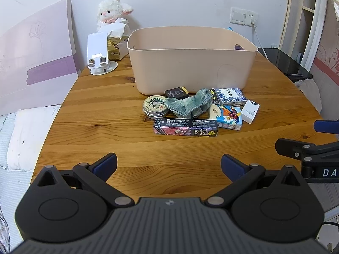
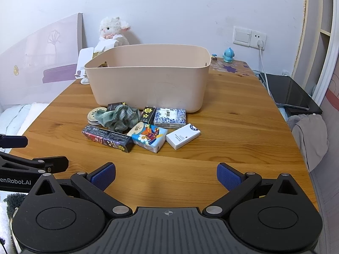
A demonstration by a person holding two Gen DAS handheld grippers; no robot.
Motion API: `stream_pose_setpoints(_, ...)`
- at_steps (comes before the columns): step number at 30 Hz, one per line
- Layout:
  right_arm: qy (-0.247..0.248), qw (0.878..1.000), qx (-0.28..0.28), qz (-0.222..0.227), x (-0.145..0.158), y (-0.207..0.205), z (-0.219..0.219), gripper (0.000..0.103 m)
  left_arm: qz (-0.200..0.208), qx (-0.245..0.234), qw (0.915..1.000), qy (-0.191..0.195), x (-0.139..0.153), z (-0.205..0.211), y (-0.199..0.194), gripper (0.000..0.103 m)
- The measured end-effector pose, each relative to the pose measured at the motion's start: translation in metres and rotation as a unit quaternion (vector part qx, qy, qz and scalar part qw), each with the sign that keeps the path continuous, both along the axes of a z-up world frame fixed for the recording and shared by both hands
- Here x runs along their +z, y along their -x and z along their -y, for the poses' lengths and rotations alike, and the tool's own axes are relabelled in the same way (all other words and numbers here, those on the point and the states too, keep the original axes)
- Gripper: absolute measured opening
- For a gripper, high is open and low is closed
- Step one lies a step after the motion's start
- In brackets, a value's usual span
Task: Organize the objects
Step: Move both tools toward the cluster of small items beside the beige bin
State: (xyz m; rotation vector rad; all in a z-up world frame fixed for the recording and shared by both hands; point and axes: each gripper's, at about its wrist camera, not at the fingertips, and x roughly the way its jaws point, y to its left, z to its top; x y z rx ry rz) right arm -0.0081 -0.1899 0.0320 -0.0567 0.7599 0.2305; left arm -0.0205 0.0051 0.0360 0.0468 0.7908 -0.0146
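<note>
A beige plastic bin [image 1: 190, 67] [image 2: 148, 80] stands at the back of the wooden table [image 1: 106, 131] [image 2: 233, 127]. In front of it lies a pile: a round tin [image 1: 154, 106] [image 2: 94, 115], a green cloth [image 1: 190, 103] [image 2: 118, 116], a long dark box [image 1: 186, 128] [image 2: 107, 138], a colourful tissue pack [image 1: 229, 117] [image 2: 149, 137], a blue-white pack [image 1: 229, 96] [image 2: 170, 117], a white box [image 1: 250, 111] [image 2: 183, 135] and small black boxes [image 1: 175, 93] [image 2: 148, 114]. My left gripper [image 1: 168, 165] and right gripper [image 2: 166, 176] are open and empty, near the front edge, short of the pile.
A white phone stand [image 1: 99, 53], a tissue box and a plush lamb [image 1: 112, 12] [image 2: 112, 29] stand at the back left. A blue figurine [image 2: 228, 55] sits back right. A dark tablet [image 2: 290, 94] lies right of the table. A bed lies left.
</note>
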Motion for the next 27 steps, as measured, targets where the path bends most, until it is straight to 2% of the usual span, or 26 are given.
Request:
stream_pose_setpoints(9, 0.004, 1.0, -0.002, -0.002, -0.004, -0.008, 0.002, 0.103, 0.0, 0.001, 1.0, 0.0, -0.003, -0.004, -0.012, 0.103)
stream_pose_setpoints(18, 0.021, 1.0, -0.011, -0.009, -0.016, -0.04, 0.013, 0.103, -0.006, -0.009, 0.9997, -0.021, -0.011, -0.014, -0.044, 0.103)
stream_pose_setpoints(27, 0.059, 0.998, 0.013, -0.022, -0.039, -0.074, 0.017, 0.103, -0.015, -0.026, 0.9988, -0.04, -0.024, -0.018, -0.08, 0.103)
